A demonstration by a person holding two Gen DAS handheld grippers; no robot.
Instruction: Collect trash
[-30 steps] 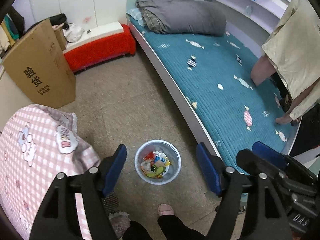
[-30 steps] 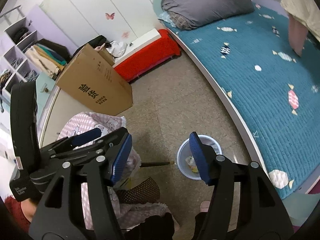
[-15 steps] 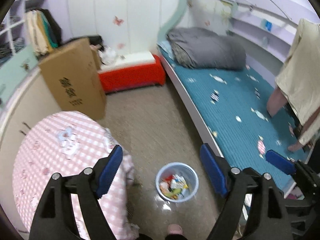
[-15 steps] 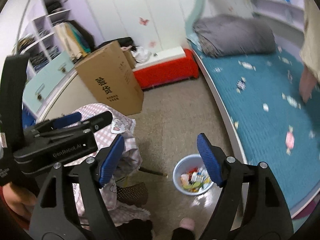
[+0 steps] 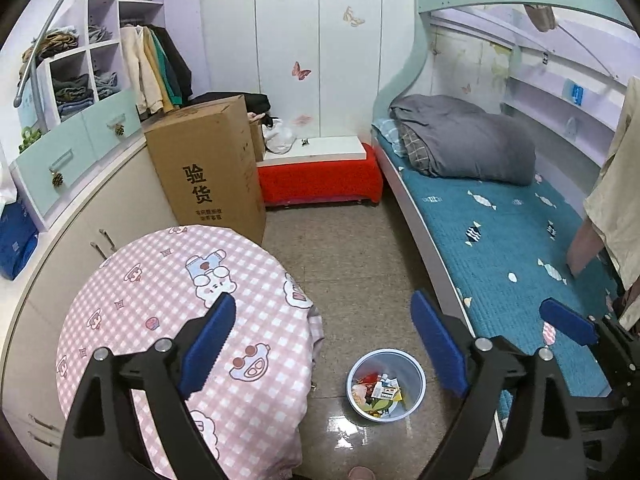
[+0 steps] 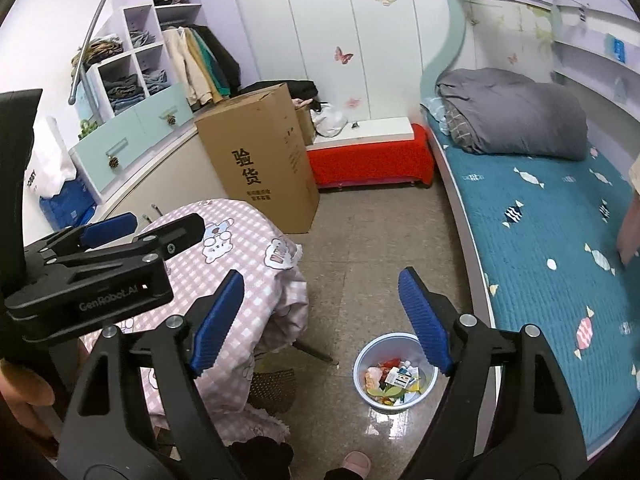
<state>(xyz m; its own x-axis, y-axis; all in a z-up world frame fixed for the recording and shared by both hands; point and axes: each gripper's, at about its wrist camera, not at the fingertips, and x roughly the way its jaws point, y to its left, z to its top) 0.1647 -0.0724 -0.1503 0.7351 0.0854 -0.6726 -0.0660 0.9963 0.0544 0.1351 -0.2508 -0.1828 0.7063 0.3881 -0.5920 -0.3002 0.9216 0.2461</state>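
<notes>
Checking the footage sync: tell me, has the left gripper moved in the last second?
Yes. The left gripper has risen and tilted up: the bin now looks smaller and lower in its view.

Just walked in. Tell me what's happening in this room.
A person is collecting trash with a handheld gripper in each hand. Both the left gripper and right gripper are open and hold nothing, raised above the floor. Below them a small bin sits on the floor between the round table with the pink checked cloth and the bed, with wrappers and packets inside it. No loose trash shows on the table or floor.
</notes>
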